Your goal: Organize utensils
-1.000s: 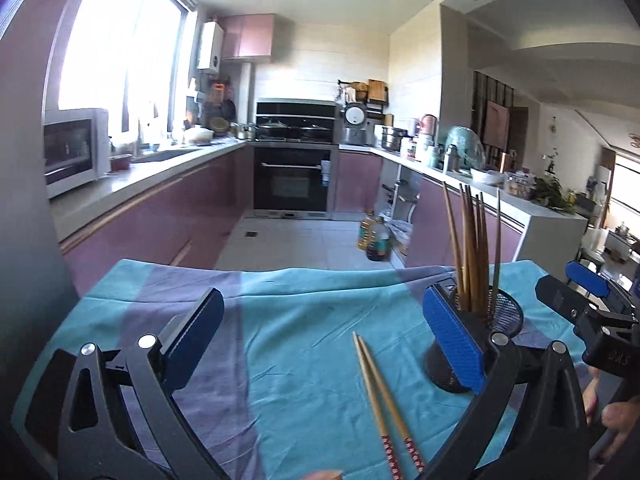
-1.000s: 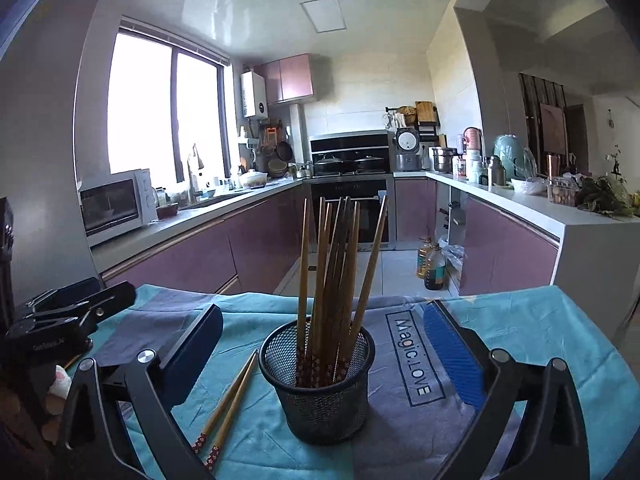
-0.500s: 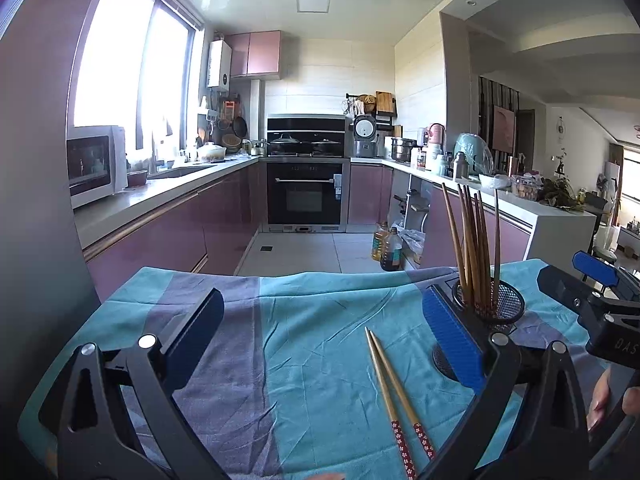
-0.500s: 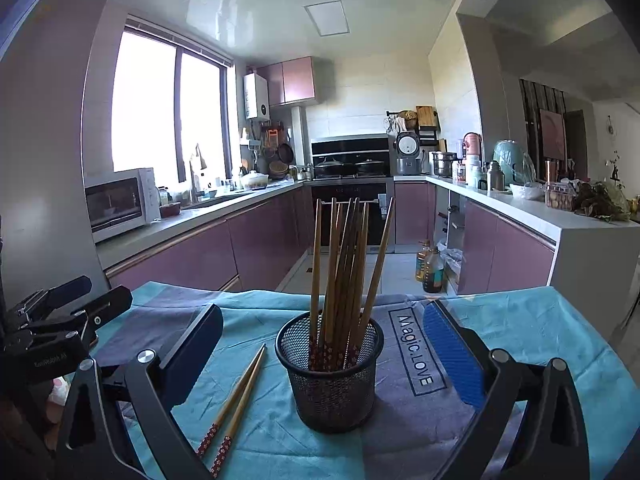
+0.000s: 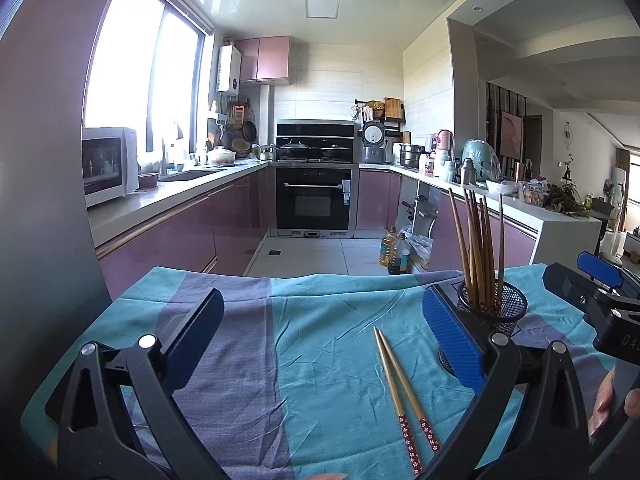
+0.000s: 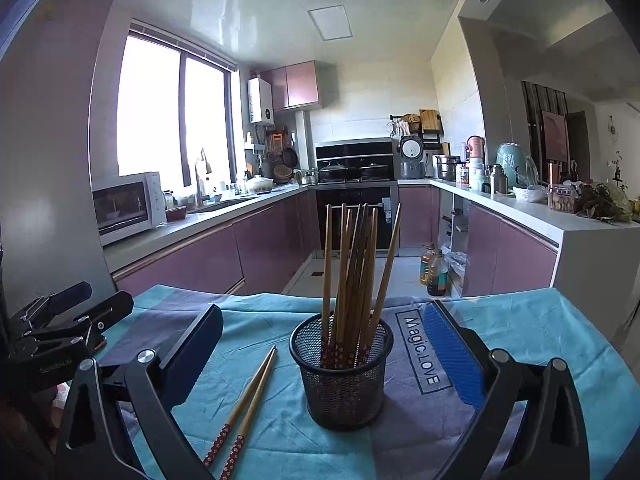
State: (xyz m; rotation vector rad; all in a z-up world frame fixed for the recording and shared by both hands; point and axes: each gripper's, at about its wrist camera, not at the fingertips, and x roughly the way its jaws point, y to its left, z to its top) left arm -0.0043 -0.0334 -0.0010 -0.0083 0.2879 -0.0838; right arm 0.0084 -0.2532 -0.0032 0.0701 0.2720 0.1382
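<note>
Kitchen beyond; teal cloth [image 5: 320, 344] below. Left gripper [image 5: 320, 340] and right gripper [image 6: 320, 352] spread wide, empty. Between right's fingers, mesh cup [image 6: 342, 372]; left of it, two chopsticks [image 6: 244, 404].

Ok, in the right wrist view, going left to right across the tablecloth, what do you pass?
The other gripper, the left gripper at the left edge → pair of loose chopsticks lying flat → mesh holder with upright chopsticks → "Magic.LOVE" print on the cloth.
</note>
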